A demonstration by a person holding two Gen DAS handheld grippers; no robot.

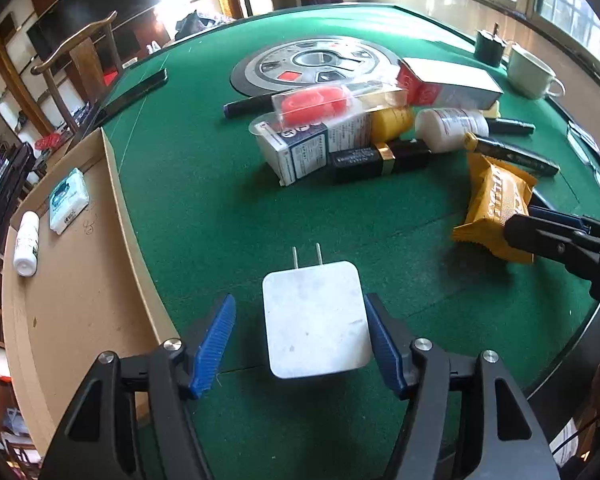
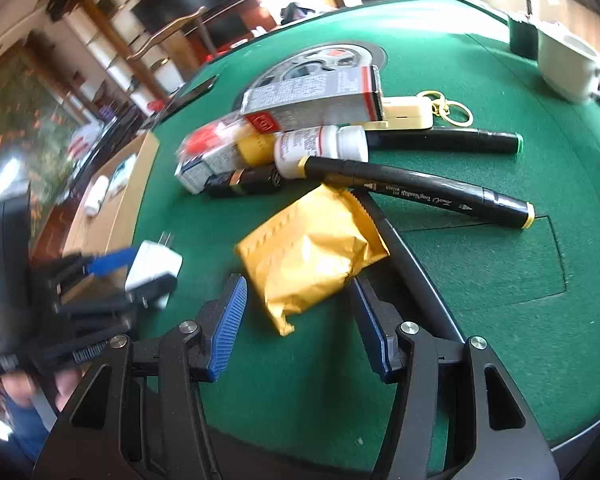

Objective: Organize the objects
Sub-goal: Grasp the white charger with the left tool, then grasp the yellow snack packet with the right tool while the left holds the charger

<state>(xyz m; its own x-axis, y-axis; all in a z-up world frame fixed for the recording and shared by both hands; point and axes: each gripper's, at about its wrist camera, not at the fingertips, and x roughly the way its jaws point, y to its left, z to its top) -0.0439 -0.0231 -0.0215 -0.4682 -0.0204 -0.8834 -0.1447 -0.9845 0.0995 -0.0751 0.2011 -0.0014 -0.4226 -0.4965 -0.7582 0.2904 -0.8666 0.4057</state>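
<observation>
White charger (image 1: 316, 320) sits loose between the parted left hand-held gripper (image 1: 300, 340) (right pad touching)

I hold the left hand-held gripper (image 1: 300, 330) tilted steeply down, jaws apart, the blue pads (image 1: 216, 346) pressing nothing. The right hand-held gripper (image 2: 298, 320) tilts down, jaws likewise apart.
</observation>
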